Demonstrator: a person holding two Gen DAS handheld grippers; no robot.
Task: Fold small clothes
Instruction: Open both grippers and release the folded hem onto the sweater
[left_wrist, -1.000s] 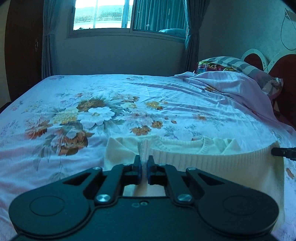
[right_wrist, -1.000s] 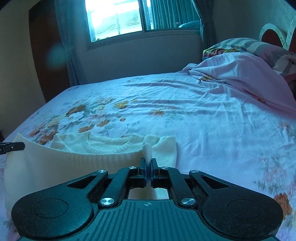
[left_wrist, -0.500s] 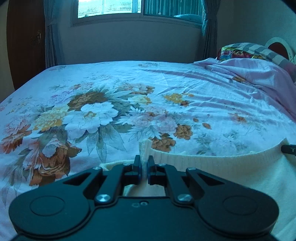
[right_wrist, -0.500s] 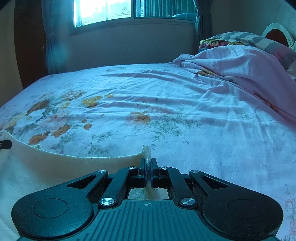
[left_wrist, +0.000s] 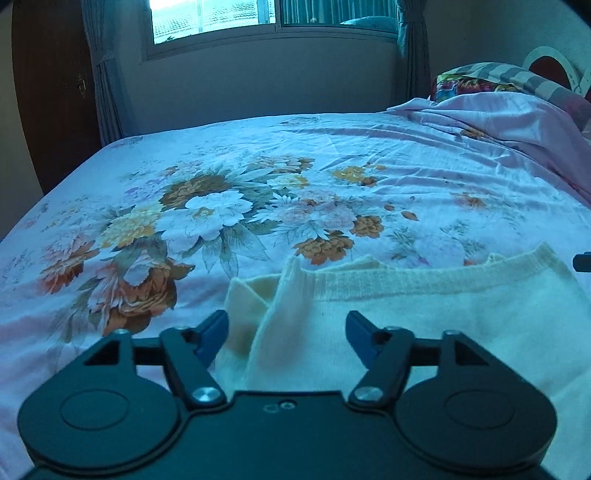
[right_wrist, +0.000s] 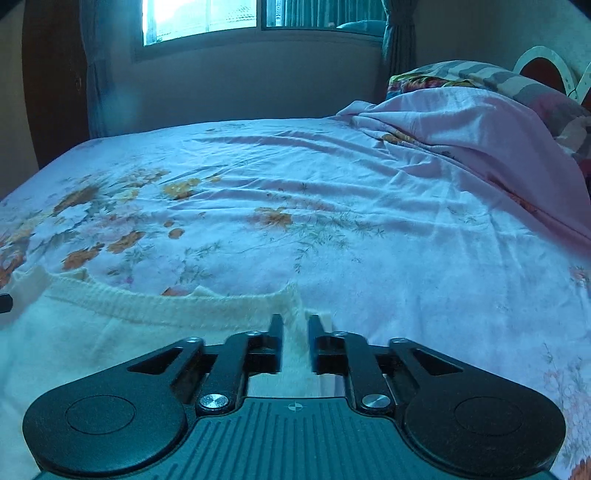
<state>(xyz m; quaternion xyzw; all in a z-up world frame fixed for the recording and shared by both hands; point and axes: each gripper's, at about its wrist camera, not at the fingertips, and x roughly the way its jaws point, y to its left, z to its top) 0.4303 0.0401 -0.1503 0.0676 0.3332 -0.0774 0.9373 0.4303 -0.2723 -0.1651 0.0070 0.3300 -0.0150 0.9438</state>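
While the cream sweater (left_wrist: 424, 317) lies on the floral bed (left_wrist: 258, 177), left gripper (left_wrist: 286, 328) jaws are opening, spread around its corner. Right gripper (right_wrist: 295, 332) jaws are opening too, its hem (right_wrist: 293, 332) loose between them at six o'clock

Bed (left_wrist: 332, 155) middle and far edge open for passage. Bunched pink blanket (right_wrist: 461, 125), pillows (right_wrist: 480, 79) block far right corner.

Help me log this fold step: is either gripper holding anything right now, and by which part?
Nothing is held. Both grippers' jaws are opening: the left gripper stands wide over the cream sweater, and the right gripper has let go of its corner, which still sits between them.
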